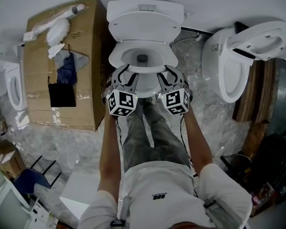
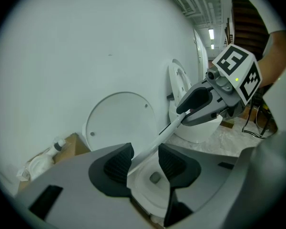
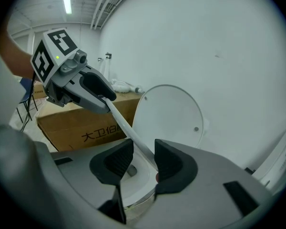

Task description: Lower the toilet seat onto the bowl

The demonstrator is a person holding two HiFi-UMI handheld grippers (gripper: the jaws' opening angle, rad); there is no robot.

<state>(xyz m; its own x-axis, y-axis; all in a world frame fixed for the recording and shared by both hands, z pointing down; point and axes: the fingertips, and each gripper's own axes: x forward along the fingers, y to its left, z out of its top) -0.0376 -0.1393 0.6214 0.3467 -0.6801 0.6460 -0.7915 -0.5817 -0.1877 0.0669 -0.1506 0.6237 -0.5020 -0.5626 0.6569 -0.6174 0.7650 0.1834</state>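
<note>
The white toilet point(image 1: 143, 6) stands against the wall with its lid point(image 1: 145, 25) upright. Its seat point(image 1: 115, 56) hangs tilted over the bowl point(image 2: 152, 185), held by its front edge. My left gripper point(image 1: 125, 73) is shut on the left part of that edge and my right gripper point(image 1: 168, 73) on the right part. In the left gripper view the seat edge point(image 2: 152, 144) runs as a thin white bar from my left gripper point(image 2: 145, 162) up to the right gripper point(image 2: 183, 114). The right gripper view shows the same seat edge point(image 3: 128, 130) running from the right gripper point(image 3: 144, 159) to the left gripper point(image 3: 105, 99).
A large cardboard box point(image 1: 62, 61) with rags and a bottle on it stands left of the toilet. A second toilet point(image 1: 233, 61) sits to the right, and another one point(image 1: 12, 87) at the left edge. The person's legs point(image 1: 152, 128) stand right before the bowl on plastic-covered floor.
</note>
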